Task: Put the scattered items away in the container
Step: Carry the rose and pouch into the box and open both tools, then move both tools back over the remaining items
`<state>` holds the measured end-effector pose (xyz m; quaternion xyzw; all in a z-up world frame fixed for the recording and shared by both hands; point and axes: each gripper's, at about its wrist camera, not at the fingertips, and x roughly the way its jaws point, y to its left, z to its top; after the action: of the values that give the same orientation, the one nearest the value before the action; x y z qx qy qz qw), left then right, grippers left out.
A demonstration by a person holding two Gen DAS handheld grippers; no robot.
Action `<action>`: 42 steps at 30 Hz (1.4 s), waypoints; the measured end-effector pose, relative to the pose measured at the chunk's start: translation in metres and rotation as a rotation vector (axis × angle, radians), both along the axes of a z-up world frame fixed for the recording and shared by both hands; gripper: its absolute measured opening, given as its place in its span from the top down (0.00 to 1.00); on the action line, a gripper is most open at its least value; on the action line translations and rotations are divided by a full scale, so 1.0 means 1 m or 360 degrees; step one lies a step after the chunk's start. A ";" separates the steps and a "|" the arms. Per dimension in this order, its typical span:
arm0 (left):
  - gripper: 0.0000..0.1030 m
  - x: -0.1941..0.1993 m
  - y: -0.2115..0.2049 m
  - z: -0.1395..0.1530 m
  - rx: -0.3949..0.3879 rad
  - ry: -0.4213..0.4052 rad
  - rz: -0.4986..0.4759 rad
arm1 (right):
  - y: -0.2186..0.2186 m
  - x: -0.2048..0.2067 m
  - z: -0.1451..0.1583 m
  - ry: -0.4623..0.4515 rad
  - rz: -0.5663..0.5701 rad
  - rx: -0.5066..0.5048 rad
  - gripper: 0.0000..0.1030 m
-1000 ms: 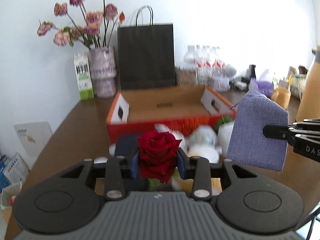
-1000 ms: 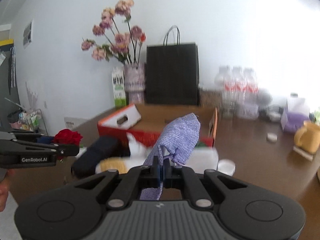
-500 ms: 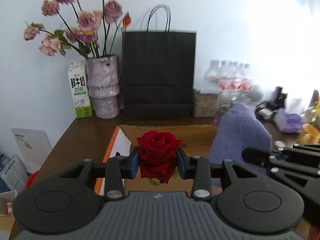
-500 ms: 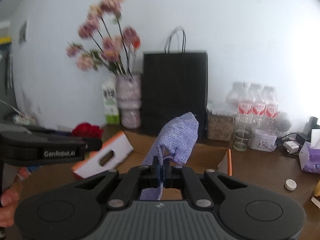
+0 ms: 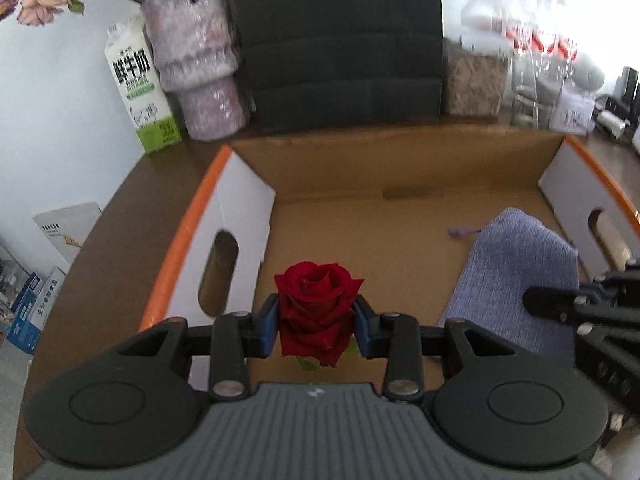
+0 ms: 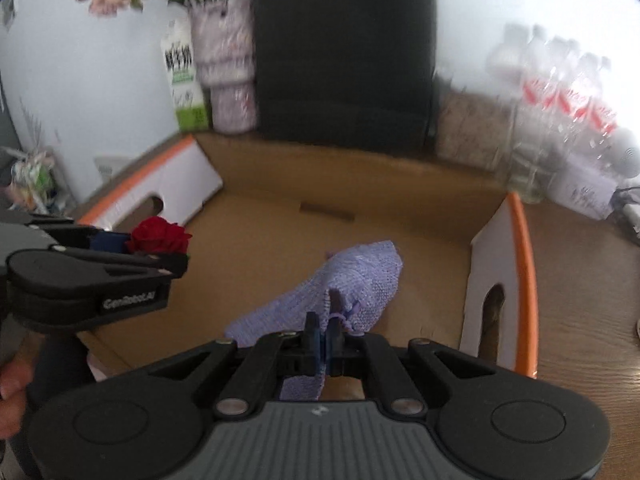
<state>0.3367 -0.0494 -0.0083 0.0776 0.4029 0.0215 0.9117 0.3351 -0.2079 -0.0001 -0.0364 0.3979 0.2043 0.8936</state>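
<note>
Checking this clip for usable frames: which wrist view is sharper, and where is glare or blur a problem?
Left wrist view: sharp on the rose and cardboard box; the window side at right washes out the water bottles. Right wrist view: motion blur smears the bottles and milk carton; the purple pouch stays readable.

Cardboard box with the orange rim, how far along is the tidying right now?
Nothing lies loose in the cardboard box with the orange rim yet. In hand: the left gripper grips a red rose above the box floor, and the right gripper is shut on a lilac knitted drawstring pouch whose far end touches the floor. Left to do: release both. Any other scattered items are out of view.
</note>
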 end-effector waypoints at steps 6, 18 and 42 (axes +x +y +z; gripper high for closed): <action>0.63 -0.005 0.004 -0.013 -0.0056 0.0100 0.0015 | 0.009 0.001 -0.003 0.0050 0.0081 -0.0140 0.98; 0.51 -0.005 0.002 -0.012 -0.0031 0.0087 0.0037 | 0.015 0.001 -0.002 0.0062 0.0045 -0.0241 0.58; 0.00 -0.069 0.014 0.065 -0.0091 -0.0287 0.0054 | -0.003 -0.071 0.073 -0.0254 -0.0091 -0.0154 0.00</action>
<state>0.2680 -0.0350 0.0568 0.0424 0.3210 0.0324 0.9456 0.2644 -0.2112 0.0732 -0.0842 0.3358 0.1556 0.9252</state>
